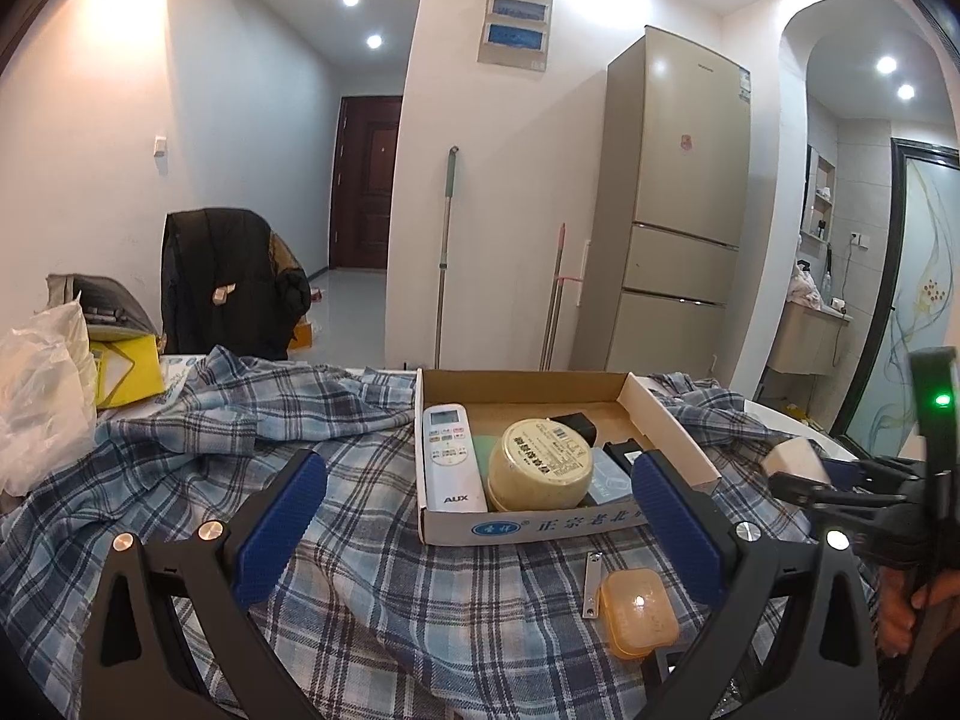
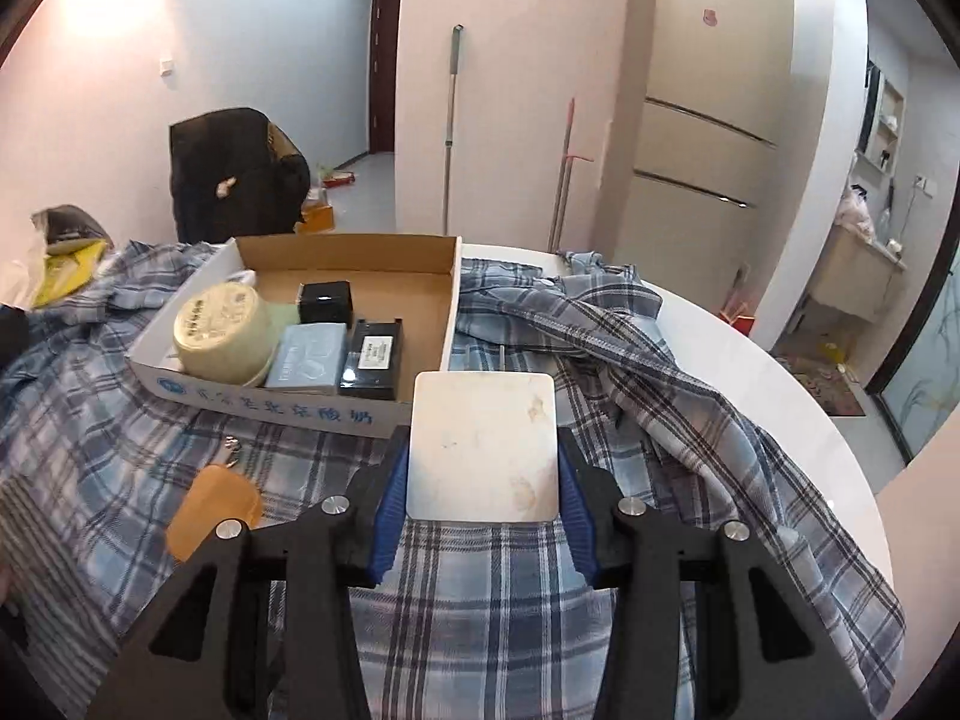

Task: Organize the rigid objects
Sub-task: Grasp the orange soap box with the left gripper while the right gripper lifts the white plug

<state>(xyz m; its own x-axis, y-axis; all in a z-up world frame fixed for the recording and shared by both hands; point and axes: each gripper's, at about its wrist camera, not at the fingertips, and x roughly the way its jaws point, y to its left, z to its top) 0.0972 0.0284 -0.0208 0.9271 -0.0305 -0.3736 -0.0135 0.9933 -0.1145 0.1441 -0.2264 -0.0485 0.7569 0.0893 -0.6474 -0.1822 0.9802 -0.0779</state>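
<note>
**Inspector:** Report on the right gripper [image 2: 483, 501].

**Assistant:** It is grasping a flat white square block [image 2: 483, 447], blue pads pressing on its two side edges, above the plaid cloth [image 2: 468, 576]. The cardboard box [image 2: 453, 306] is lying ahead and to the left; its near right corner is just beyond the block's far edge. The box's long axis is running away from the gripper, and the free floor is lying along its right wall, beside the black battery pack [image 2: 372, 354].

**Inspector:** And the left gripper [image 1: 477, 516]?

**Assistant:** It is standing released and empty, pointing at the box front.

**Inspector:** Differences between views?

**Assistant:** The left view is showing the white remote [image 1: 447, 459] by the box's left wall; the round tub [image 2: 219, 330] is hiding it in the right view. Both are showing the orange case [image 1: 639, 612] lying outside the box on the worktop.
</note>
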